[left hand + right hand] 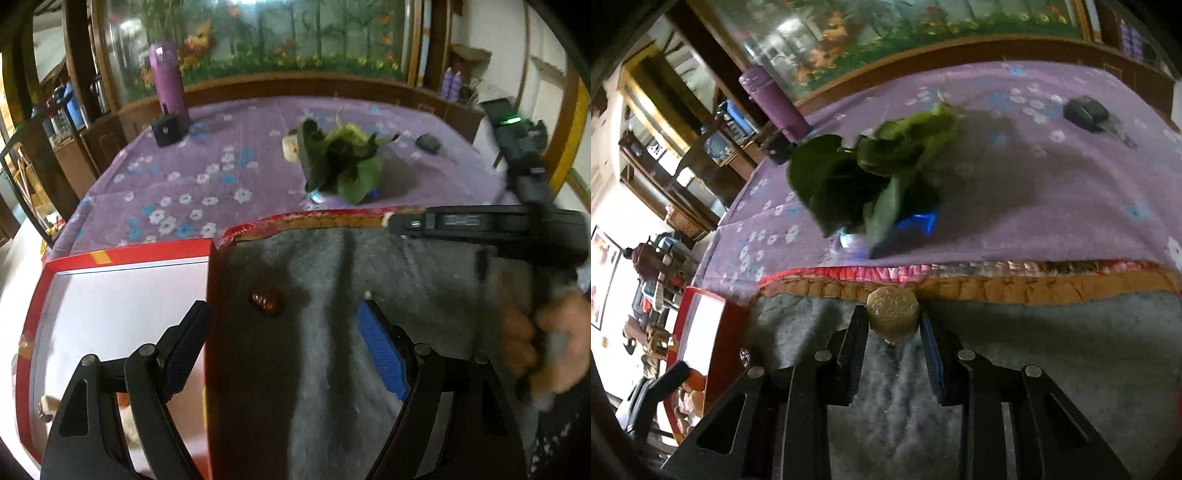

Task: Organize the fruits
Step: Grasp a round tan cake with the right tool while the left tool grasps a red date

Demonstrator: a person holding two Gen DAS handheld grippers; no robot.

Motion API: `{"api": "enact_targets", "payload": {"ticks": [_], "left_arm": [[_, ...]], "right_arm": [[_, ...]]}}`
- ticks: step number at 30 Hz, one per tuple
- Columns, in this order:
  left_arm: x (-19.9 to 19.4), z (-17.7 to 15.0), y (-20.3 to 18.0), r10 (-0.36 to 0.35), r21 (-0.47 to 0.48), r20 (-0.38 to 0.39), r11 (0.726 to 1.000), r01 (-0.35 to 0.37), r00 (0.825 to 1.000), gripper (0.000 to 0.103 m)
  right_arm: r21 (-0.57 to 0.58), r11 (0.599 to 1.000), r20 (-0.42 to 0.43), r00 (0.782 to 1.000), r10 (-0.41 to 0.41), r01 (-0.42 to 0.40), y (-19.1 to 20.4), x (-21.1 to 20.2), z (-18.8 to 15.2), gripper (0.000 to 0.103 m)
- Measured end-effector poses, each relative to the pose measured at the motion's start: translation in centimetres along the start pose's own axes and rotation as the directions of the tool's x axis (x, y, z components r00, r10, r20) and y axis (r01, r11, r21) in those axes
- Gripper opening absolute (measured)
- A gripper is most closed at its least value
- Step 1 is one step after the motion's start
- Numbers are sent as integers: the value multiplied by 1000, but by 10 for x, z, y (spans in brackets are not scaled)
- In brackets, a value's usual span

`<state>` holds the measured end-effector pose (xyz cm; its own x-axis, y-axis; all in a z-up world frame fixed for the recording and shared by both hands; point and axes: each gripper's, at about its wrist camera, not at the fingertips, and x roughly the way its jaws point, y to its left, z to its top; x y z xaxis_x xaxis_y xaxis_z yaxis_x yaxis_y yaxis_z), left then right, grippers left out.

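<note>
My right gripper [893,325] is shut on a pale tan, stubby round piece of fruit [892,308], held just above the near hem of the grey cloth [1071,350]. From the left wrist view, the right gripper [392,221] appears side-on at the cloth's far edge, with a hand [546,343] on its grip. My left gripper [286,350] is open, its fingers astride the wall of a red box [129,256] with a white inside. A small reddish-brown fruit [266,301] lies on the grey cloth [406,295] just ahead of it, untouched.
A bunch of green leaves [340,166] [871,177] lies on the purple flowered tablecloth [221,166] over something blue [919,221]. A purple bottle [168,77] and a small black box [166,129] stand at the back left. A black item [428,142] lies at the back right.
</note>
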<state>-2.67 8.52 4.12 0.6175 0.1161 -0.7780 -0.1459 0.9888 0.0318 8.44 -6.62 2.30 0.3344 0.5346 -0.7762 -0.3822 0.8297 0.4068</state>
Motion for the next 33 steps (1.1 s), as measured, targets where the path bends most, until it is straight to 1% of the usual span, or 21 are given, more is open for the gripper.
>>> {"api": "enact_targets", "payload": {"ticks": [2, 4, 5, 6, 8, 11, 13, 14, 16, 17, 18, 19, 21, 26, 29, 31, 33], "left_arm": [[12, 2, -3, -7, 0, -22, 1000, 7, 1000, 76], [22, 3, -1, -11, -24, -49, 1000, 10, 999, 69], [26, 3, 0, -8, -40, -58, 999, 5, 998, 69], [27, 4, 1, -8, -46, -48, 999, 6, 999, 67], [30, 6, 0, 6, -50, -43, 999, -8, 999, 66], [36, 7, 1, 1, -70, -58, 998, -5, 998, 57], [43, 5, -1, -4, -57, -81, 998, 0, 997, 45], [45, 4, -4, -8, -41, -83, 999, 5, 996, 42], [44, 2, -10, 1, -1, -73, 1000, -1, 997, 33], [44, 2, -12, -6, 8, -70, 1000, 7, 997, 30], [45, 3, -11, -20, 6, -71, 1000, 21, 997, 23], [45, 3, -10, -34, 4, -70, 999, 34, 997, 19], [46, 5, -10, -44, 6, -65, 999, 44, 997, 16], [44, 2, -17, -43, 52, -36, 998, 45, 998, 16], [45, 3, -14, -51, 34, -38, 998, 52, 998, 16], [46, 4, -14, -43, 29, -38, 999, 44, 998, 16], [45, 3, -18, -21, 47, -33, 999, 23, 999, 16]], "right_arm": [[-26, 999, -4, 1000, -25, 25, 5, 3, -2, 30], [-41, 998, -15, 999, -44, 43, 9, 8, -4, 31], [-46, 998, -13, 999, -50, 49, 11, 9, -4, 31], [-50, 997, -11, 999, -53, 53, 13, 9, -5, 31], [-34, 999, -15, 999, -40, 39, 10, 9, -2, 32], [-16, 1000, -19, 1000, -20, 20, 4, 7, -3, 33], [-10, 1000, -21, 1000, -14, 14, 3, 7, -3, 33], [-10, 1000, -22, 1000, -14, 14, 3, 7, -3, 33], [-9, 1000, -23, 1000, -14, 14, 3, 8, -2, 34], [-10, 1000, -22, 1000, -14, 14, 3, 7, -2, 34], [-9, 1000, -22, 1000, -14, 14, 3, 7, -2, 34], [-7, 1000, -23, 1000, -13, 13, 3, 7, -2, 34], [-5, 1000, -23, 1000, -12, 12, 3, 8, -2, 34], [-5, 1000, -21, 1000, -11, 11, 2, 8, -2, 34], [-13, 1000, -20, 1000, -16, 16, 3, 8, -2, 34], [-15, 1000, -19, 1000, -17, 17, 3, 8, -3, 34], [-21, 1000, -18, 1000, -20, 20, 4, 8, -3, 34]]}}
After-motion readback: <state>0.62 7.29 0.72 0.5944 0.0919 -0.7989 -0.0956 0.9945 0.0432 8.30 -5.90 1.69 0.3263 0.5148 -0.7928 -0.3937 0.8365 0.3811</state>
